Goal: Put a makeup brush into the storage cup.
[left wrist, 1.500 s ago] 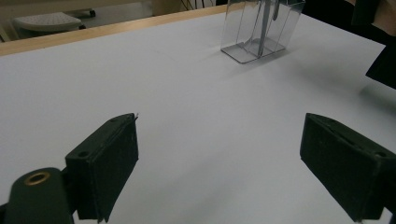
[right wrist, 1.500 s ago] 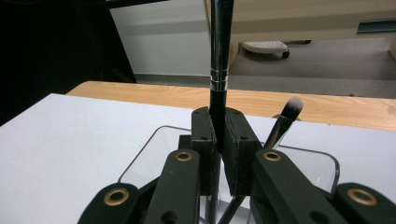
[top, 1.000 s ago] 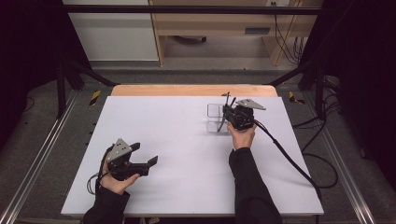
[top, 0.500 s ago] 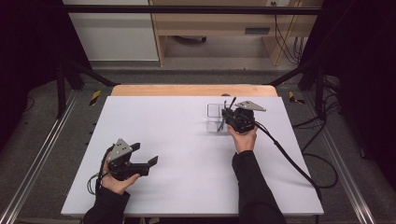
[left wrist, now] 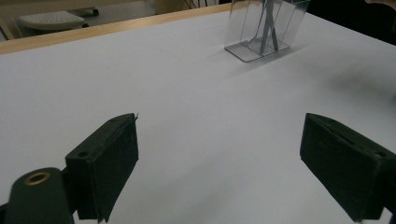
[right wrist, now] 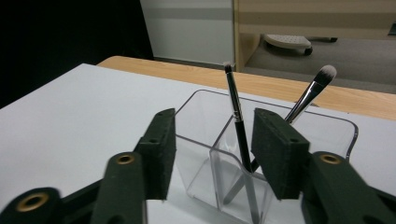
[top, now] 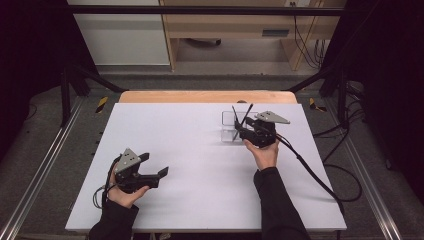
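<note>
My right gripper jaws apart, straddling black brush in clear holder at 1 o'clock; left gripper idle, jaws apart.

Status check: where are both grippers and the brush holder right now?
Right gripper open, jaws either side of the clear holder wall. Two brushes standing inside. Left gripper open, idle at the near left. Nothing in the way.
</note>
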Demonstrator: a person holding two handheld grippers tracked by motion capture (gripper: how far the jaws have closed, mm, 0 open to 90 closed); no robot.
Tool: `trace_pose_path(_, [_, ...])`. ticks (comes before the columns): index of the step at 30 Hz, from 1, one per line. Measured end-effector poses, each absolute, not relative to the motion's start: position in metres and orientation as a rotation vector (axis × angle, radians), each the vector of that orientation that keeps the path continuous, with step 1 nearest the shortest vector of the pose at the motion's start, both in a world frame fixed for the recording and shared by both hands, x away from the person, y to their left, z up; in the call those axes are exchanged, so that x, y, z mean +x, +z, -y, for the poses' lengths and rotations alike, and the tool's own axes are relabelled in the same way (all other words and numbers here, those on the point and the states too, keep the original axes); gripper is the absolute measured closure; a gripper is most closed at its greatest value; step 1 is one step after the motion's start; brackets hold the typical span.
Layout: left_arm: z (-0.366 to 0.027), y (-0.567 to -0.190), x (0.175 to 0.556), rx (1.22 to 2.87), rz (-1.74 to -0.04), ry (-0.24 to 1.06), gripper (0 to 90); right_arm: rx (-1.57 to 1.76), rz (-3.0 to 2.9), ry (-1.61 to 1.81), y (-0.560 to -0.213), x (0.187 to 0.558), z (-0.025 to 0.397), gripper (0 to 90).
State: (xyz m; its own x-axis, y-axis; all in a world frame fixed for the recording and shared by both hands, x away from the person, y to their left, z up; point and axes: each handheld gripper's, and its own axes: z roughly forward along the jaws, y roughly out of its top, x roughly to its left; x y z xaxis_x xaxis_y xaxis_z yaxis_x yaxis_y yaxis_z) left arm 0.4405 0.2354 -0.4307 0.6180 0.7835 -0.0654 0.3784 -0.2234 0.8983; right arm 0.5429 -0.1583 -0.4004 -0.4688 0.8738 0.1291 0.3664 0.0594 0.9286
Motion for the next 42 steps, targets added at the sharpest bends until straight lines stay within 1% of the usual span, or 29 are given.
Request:
trace_pose_path(7, [-0.236, -0.431, 0.441, 1.833, -0.938, 0.503, 10.9, 1.221, -1.878, 1.419, -0.397, 0.53, 0.165, 28.7])
trace_pose_path(13, [-0.238, -0.43, 0.441, 1.831, -0.943, 0.506, 10.8, 1.201, -1.912, 1.418, -0.393, 0.515, 0.168, 16.3])
trace_pose_path(15, [-0.239, -0.43, 0.441, 1.828, -0.945, 0.508, 10.8, 1.194, -1.926, 1.413, -0.392, 0.511, 0.168, 13.8])
trace_pose_path(27, [-0.241, -0.43, 0.442, 1.823, -0.948, 0.502, 10.8, 1.17, -1.947, 1.417, -0.394, 0.482, 0.177, 7.7])
trace_pose_path(42, [-0.244, -0.43, 0.442, 1.818, -0.956, 0.493, 10.8, 1.153, -1.945, 1.412, -0.404, 0.453, 0.198, 6.5])
